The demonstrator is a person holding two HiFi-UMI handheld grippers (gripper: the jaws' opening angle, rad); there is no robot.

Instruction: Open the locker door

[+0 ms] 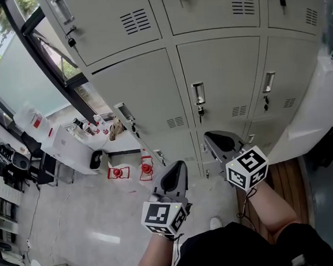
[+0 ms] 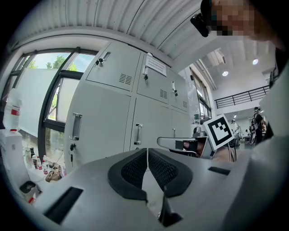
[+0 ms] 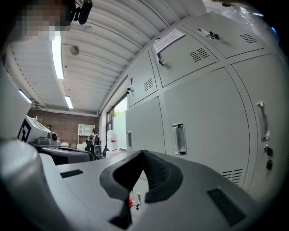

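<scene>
A bank of grey lockers fills the wall ahead, all doors closed. The middle door has a chrome handle with a key hanging below it. My left gripper is held low before the bottom row, shut and empty. My right gripper is just right of it, below that handle and apart from it, also shut and empty. In the left gripper view the pads meet with nothing between them, facing handles. In the right gripper view the closed jaws point toward a handle.
A white table with bottles stands at the left by the window. Red objects lie on the floor beneath it. A white plastic sheet hangs at the right, with wooden flooring below it.
</scene>
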